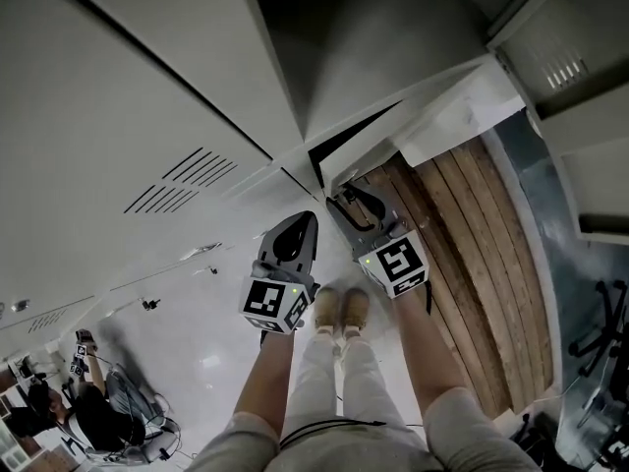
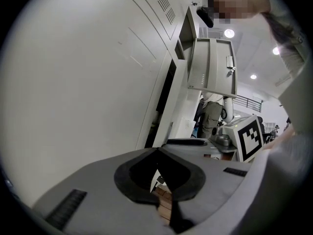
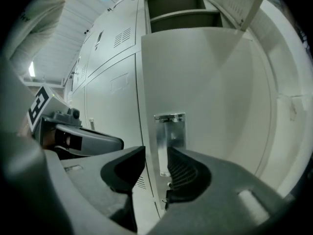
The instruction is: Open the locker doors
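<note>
A bank of pale grey lockers [image 1: 118, 116] fills the left of the head view. One lower locker door [image 3: 210, 92] stands ajar, with a metal latch plate [image 3: 169, 136] near its free edge. My right gripper [image 3: 156, 163] is open, and the door's edge and latch lie between its jaws without being pressed; it shows at the door's edge [image 1: 342, 197] in the head view. My left gripper [image 1: 301, 222] hangs just left of it, shut with nothing in it [image 2: 157, 153], close to the locker fronts [image 2: 78, 82].
An upper locker door [image 2: 212, 67] stands swung open overhead, its shelf compartment [image 3: 178, 9] showing. Wooden floor boards [image 1: 462, 244] run to the right of the lockers. The person's shoes [image 1: 341, 308] stand on the white floor. A seated person [image 1: 93, 411] is at lower left.
</note>
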